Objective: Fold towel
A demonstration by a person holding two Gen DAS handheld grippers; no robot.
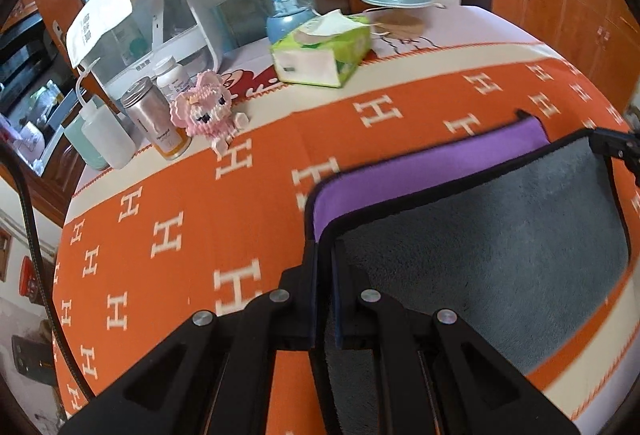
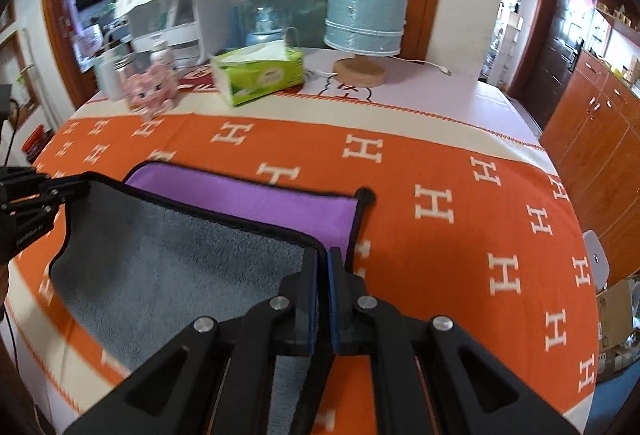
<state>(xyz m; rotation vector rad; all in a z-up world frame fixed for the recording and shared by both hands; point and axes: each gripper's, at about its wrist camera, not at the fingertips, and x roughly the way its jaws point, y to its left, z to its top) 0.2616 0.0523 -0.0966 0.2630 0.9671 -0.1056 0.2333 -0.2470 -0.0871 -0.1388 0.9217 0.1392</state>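
The towel (image 1: 480, 235) is grey on one face and purple on the other, with black edging. It lies on the orange tablecloth, its near half lifted and carried over the purple far part (image 1: 420, 167). My left gripper (image 1: 324, 255) is shut on the towel's left near corner. My right gripper (image 2: 324, 259) is shut on the right near corner; the towel (image 2: 180, 267) spreads to its left, purple strip (image 2: 260, 203) beyond. Each gripper shows at the edge of the other's view: the right (image 1: 616, 147), the left (image 2: 32, 195).
At the back of the table stand a green tissue box (image 1: 320, 51), a blue lamp (image 2: 364, 3), a pink brick figure (image 1: 204, 111), bottles and a tin (image 1: 156, 119), and a white appliance (image 1: 176, 15). Wooden cabinets (image 2: 592, 123) stand at the right.
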